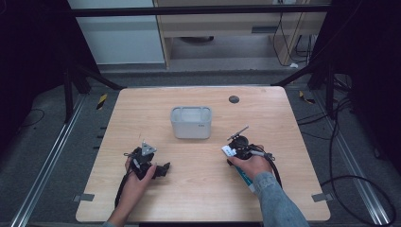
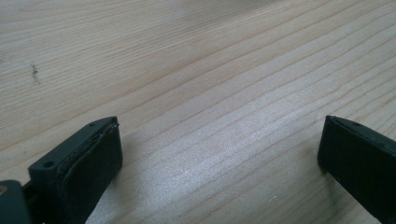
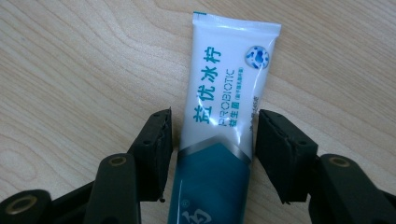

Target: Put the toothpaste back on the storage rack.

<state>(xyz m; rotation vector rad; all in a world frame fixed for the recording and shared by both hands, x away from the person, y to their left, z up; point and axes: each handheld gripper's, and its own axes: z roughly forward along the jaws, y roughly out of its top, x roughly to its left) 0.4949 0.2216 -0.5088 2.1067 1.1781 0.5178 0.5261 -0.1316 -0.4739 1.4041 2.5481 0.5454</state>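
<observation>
The wooden worktop (image 1: pixel 198 189) carried everything, its pale grain running across both gripper views. Toward its far middle stood a grey open-topped container (image 1: pixel 191 122), upright and well apart from both hands, and beyond it to the right sat a small dark round disc (image 1: pixel 233 99) set in the wood near the far edge.

The left gripper (image 1: pixel 163 169) lay low over the near-left part of the worktop, held in the person's left hand (image 1: pixel 137 175), with its grey three-cornered plate uppermost. In the left gripper view its jaws stood wide apart with only bare wood between them (nothing touched either pad).

The right gripper (image 3: pixel 212 149) was held in the person's right hand (image 1: pixel 250 165), a denim sleeve (image 1: pixel 279 203) behind it, over the near-right part of the worktop. Between its jaws lay the toothpaste tube (image 3: pixel 224 116), white at the crimped far end and teal toward the camera, flat on the wood and pointing straight away along the jaws. The jaws sat just beside the tube's two edges, the left one seeming at the edge and the right one with a thin gap; whether either pad actually pressed on it could not be told. In the high view the tube's teal end (image 1: pixel 244 176) showed under the right hand, and its white end poked out beside the gripper.
</observation>
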